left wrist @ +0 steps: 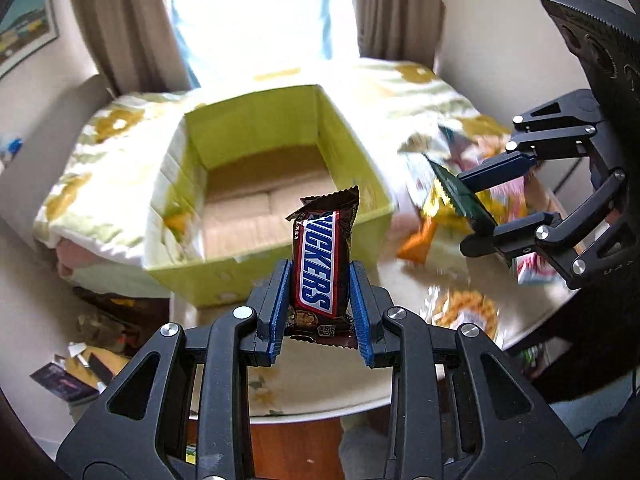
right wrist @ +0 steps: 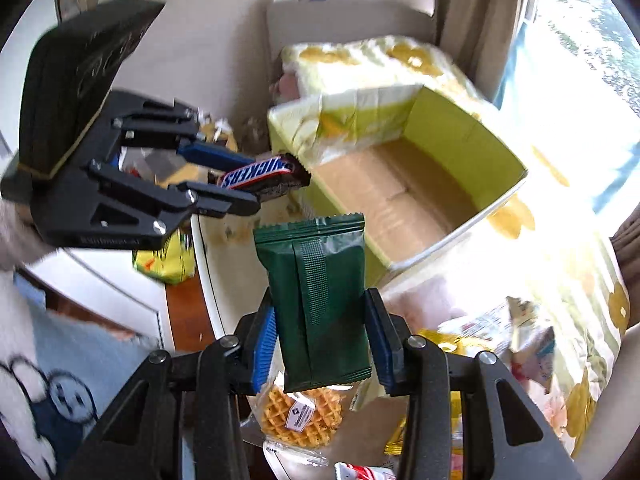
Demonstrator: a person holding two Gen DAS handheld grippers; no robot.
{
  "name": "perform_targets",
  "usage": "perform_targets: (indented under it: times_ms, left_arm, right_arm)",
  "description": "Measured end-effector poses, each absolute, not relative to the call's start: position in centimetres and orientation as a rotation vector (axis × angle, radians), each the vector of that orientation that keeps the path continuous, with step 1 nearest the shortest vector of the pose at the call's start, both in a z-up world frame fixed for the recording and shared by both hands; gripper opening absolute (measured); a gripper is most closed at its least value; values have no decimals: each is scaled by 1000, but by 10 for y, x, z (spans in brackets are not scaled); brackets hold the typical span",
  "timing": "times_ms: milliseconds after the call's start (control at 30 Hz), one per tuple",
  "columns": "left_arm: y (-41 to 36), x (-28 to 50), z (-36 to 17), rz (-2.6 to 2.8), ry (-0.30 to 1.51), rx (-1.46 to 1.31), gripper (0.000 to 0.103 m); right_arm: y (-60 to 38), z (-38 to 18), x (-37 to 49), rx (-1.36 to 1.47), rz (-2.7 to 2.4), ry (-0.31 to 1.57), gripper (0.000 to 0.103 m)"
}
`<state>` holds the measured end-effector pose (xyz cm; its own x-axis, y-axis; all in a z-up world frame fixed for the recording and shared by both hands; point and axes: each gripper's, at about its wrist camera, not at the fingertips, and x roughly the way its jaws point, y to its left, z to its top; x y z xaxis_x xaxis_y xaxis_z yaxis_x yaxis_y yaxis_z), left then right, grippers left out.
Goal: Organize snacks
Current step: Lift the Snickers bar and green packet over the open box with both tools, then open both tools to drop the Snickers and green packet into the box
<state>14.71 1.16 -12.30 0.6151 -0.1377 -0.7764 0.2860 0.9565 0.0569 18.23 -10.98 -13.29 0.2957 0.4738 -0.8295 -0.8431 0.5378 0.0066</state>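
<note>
My left gripper (left wrist: 320,300) is shut on a brown Snickers bar (left wrist: 320,260), held upright just in front of an open yellow-green cardboard box (left wrist: 256,120) with a bare brown floor. My right gripper (right wrist: 320,340) is shut on a dark green snack packet (right wrist: 316,292). In the left wrist view the right gripper (left wrist: 472,200) holds the green packet (left wrist: 460,196) to the right of the box. In the right wrist view the left gripper (right wrist: 248,180) holds the Snickers bar (right wrist: 260,176) at the near-left corner of the box (right wrist: 460,120).
A pile of loose snack bags (left wrist: 460,216) lies on the round table (left wrist: 320,380) right of the box. A wrapped waffle (right wrist: 304,412) lies below my right gripper. A flowered cloth (left wrist: 116,160) covers the furniture behind. Clutter sits on the floor (left wrist: 92,352) at left.
</note>
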Motion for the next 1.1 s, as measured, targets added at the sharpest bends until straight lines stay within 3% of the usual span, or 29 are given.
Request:
perform_targets:
  times_ms: [367, 800, 1100]
  left_arm:
    - [37, 228, -94, -233, 863, 201, 26]
    - [69, 377, -160, -320, 1052, 254, 26]
    - [85, 398, -196, -393, 1149, 177, 27]
  right_arm:
    - [-88, -81, 242, -353, 706, 864, 38]
    - [-53, -99, 343, -81, 426, 982, 38]
    - [-59, -119, 359, -17, 341, 1064, 38]
